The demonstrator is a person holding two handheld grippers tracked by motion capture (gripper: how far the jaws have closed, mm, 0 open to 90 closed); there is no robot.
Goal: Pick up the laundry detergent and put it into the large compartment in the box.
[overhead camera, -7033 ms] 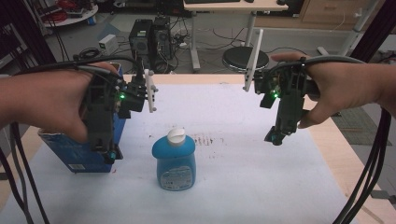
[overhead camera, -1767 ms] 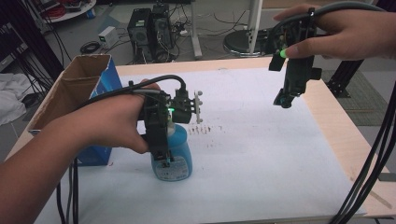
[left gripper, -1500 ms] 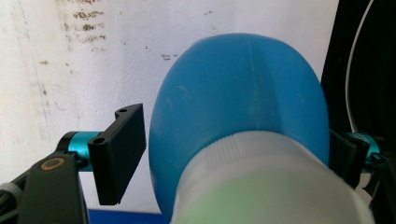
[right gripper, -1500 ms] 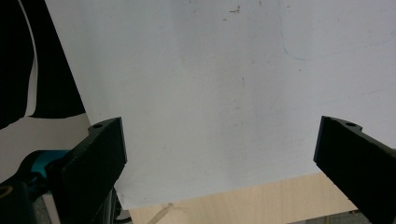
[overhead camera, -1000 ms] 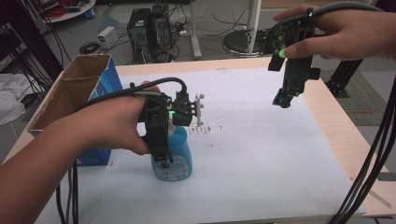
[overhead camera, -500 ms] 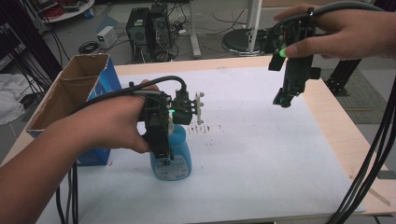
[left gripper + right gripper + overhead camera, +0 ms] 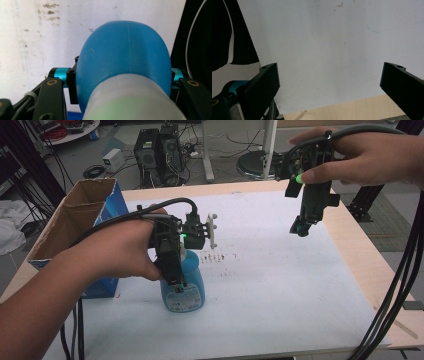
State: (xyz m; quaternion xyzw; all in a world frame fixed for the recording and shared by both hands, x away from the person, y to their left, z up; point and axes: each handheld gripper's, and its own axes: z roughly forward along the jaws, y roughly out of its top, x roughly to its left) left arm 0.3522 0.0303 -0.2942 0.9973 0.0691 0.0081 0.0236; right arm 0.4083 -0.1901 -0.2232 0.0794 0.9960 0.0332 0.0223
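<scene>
Though label blurred — blue bottle [image 7: 183, 282], fingers-clamped.

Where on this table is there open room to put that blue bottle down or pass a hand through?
Most of the white sheet is bare: the wide stretch right of the blue bottle, out to the wooden table edge, and the front strip. It is crowded at the left, where the left gripper clamps the bottle beside the cardboard box. The right gripper hangs open above the far right.

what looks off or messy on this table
Only small things: a patch of reddish-brown specks stains the white sheet just right of the blue bottle, which stands upright in the left tongs. Nothing looks spilled or knocked over.
</scene>
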